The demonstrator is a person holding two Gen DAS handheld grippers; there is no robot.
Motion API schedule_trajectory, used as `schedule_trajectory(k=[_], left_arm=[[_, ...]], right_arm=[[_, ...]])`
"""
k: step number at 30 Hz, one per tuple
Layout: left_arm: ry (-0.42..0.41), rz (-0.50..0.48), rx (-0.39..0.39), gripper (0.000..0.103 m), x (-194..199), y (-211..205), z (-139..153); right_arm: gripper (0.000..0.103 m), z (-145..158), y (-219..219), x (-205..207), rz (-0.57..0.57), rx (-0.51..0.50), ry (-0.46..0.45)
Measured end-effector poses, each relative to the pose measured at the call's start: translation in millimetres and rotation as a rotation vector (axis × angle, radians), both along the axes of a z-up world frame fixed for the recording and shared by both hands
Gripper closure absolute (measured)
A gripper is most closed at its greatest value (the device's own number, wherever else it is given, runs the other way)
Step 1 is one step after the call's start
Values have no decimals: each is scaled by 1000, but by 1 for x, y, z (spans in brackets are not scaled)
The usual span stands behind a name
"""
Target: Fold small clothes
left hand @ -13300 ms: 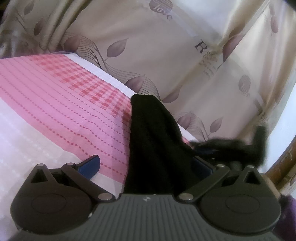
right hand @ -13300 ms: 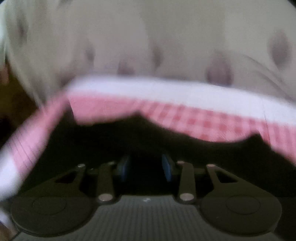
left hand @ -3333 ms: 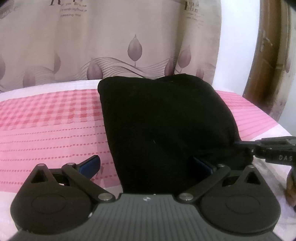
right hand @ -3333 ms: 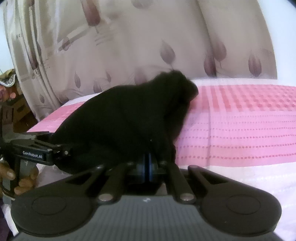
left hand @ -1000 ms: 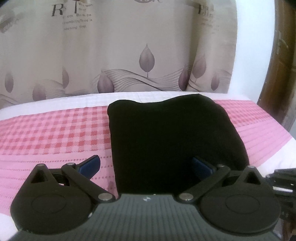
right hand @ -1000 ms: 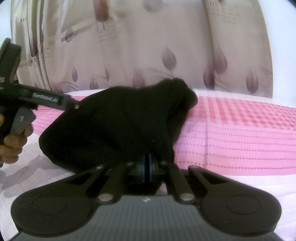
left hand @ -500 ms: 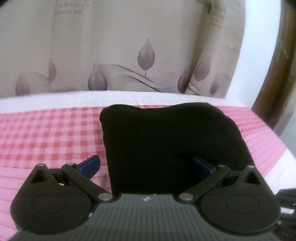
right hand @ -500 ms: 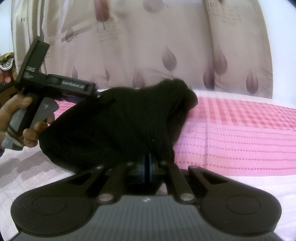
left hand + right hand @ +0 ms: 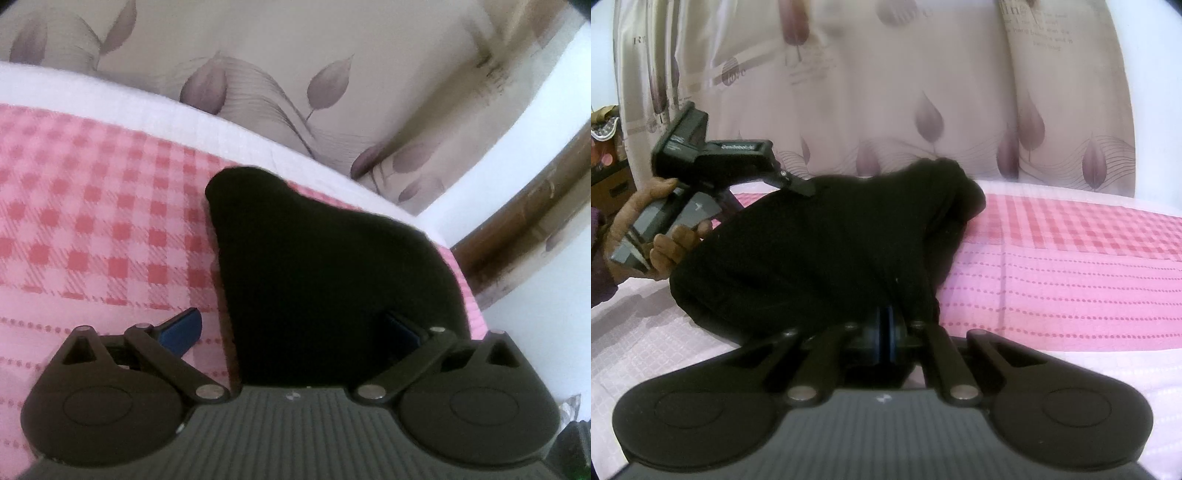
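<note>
Black garment [image 9: 332, 280] between wide left jaws.

The black garment [image 9: 332, 280] is a small piece of plain dark cloth without any visible print or seam. It lies bunched on the bed's pink checked and dotted cover [image 9: 92, 229], near the far white edge. In the left wrist view it looks flat, with a rounded far corner and a straight left side. In the right wrist view the black garment [image 9: 827, 254] rises in a hump, and one thick fold hangs over at its far right end.
</note>
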State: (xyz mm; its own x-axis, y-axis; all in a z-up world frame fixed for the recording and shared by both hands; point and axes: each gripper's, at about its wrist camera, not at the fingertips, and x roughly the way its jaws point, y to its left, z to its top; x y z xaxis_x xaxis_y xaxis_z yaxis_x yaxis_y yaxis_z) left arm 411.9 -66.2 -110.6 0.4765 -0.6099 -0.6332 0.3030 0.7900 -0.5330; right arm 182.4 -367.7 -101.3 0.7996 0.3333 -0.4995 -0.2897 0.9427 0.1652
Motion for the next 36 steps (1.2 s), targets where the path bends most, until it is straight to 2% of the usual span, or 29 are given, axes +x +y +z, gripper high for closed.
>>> schedule_trajectory(k=[2,5,6,8,10,12,13,16,18,19,20,21,22,23,24,30,34,36], left_arm=[[-24,-42,33,4,-1,-9,2],[-32,-63,31,24,-5,-18,0],[-37,-65,30,34,-7,-21,-1],[-63,-54,34,40,-11,-21,-3],[-83,-39,25,44,-13,-17,-6],[-105,-41,-2,45,-15,-12,-10],[-114,-43,-13,44,-16,-10,-13],[-126,-38,-35,44,-18,-6,-15],[-132,-39,-35,44,-19,-7,-14],[-133,-39,-36,44,-19,-7,-14],[-133,-39,-38,44,-20,-6,-15],[-133,-39,-39,44,-18,-6,-16],[-134,-40,-41,44,-18,-6,-16],[-135,-40,-42,44,-18,-6,-16],[-136,-40,-43,43,-18,-6,-16],[-140,-41,-49,43,-19,-4,-17],[-144,-38,-50,42,-21,-4,-16],[-147,-41,-47,41,-21,-5,-16]], right_arm=[[98,1,0,0,0,0,-1],[98,2,1,-2,-5,-7,-4],[98,2,2,-2,-10,-5,-5],[98,3,-1,-4,-21,18,-7],[95,8,-9,-1,-13,90,-12],[76,18,-24,14,24,231,30],[73,22,-31,25,33,292,58],[73,26,-54,66,6,424,123],[73,20,-62,91,-12,445,171],[70,16,-65,102,-12,450,189],[64,12,-66,111,5,469,206],[48,7,-66,119,18,493,225],[40,2,-64,125,13,494,235],[28,-2,-61,131,2,474,241],[25,-5,-59,134,4,461,246],[26,-21,-55,152,57,503,270],[25,-12,-62,157,73,467,260],[19,-15,-68,157,75,475,305]])
